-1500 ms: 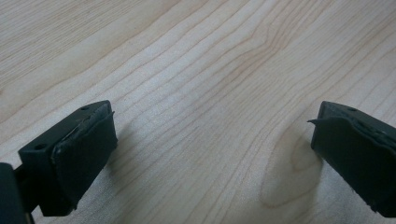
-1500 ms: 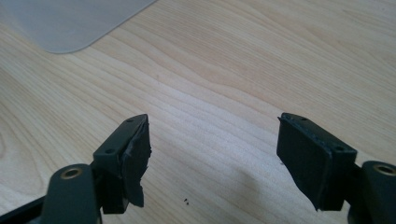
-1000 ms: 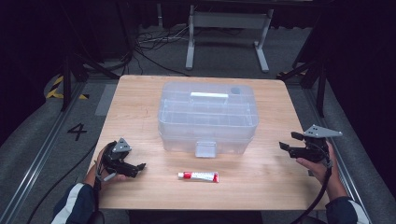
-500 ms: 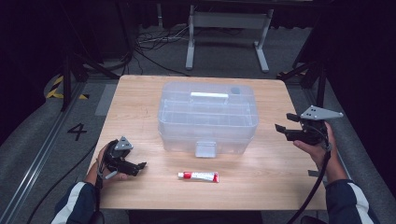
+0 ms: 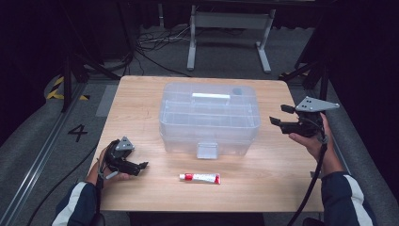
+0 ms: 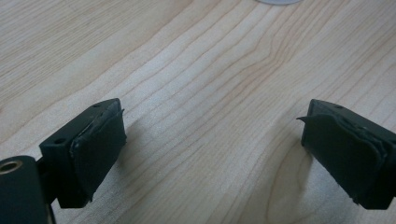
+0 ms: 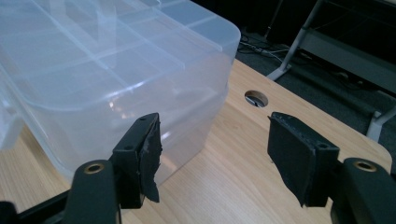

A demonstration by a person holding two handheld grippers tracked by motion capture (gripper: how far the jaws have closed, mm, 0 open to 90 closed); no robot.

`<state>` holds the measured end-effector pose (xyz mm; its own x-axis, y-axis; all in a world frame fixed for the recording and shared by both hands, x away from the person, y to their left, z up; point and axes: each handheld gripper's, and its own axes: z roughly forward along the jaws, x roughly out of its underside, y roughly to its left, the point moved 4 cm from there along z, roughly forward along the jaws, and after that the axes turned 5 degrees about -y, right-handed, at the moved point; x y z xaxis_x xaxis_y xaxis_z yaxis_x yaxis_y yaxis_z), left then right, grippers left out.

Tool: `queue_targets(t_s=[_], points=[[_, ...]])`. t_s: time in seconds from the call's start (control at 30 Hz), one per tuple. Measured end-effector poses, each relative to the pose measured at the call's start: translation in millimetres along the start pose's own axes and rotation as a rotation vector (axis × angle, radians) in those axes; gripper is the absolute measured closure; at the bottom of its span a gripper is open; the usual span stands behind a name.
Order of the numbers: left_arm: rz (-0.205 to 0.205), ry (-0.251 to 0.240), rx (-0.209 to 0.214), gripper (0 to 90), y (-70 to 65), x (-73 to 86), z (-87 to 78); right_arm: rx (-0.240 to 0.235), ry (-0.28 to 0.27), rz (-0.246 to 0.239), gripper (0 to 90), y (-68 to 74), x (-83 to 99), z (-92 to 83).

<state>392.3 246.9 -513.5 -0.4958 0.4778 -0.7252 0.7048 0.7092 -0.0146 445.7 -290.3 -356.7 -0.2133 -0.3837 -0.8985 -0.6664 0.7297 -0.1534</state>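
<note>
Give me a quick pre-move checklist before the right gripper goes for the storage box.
1. Right gripper open, nothing between the jaws: ok.
2. Left gripper open, over bare table: ok.
3. Clear storage box lid down: ok.
4. Front latch locked or free: cannot tell.
5. Tube lies in front of the box, apart from both grippers: ok.
6. Box contents: cannot tell.

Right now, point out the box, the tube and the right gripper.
box (image 5: 209, 115): high view, on the clear lid.
tube (image 5: 200, 177): high view, mid-body, on the red and white label.
right gripper (image 5: 281, 115): high view, midway between its fingertips.
</note>
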Motion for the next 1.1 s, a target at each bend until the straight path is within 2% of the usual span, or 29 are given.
queue_targets(t_s=[0.23, 0.63, 1.0, 1.1], points=[[-0.004, -0.014, -0.005, 6.7, -0.4, 1.2, -0.3, 0.001, -0.004, -0.023, 36.2, 3.6, -9.0, 7.1], [-0.007, -0.013, -0.005, 6.9, -0.8, 1.4, -0.6, -0.034, -0.025, -0.027, 36.8, 10.4, -27.7, 23.6], [-0.010, -0.014, -0.009, 7.1, -1.2, 1.5, -0.8, -0.098, 0.012, -0.061, 36.7, 24.3, -46.8, 43.9], [-0.010, -0.014, -0.009, 7.1, -1.2, 1.5, -0.8, -0.116, -0.007, -0.056, 37.3, 26.0, -55.4, 45.3]])
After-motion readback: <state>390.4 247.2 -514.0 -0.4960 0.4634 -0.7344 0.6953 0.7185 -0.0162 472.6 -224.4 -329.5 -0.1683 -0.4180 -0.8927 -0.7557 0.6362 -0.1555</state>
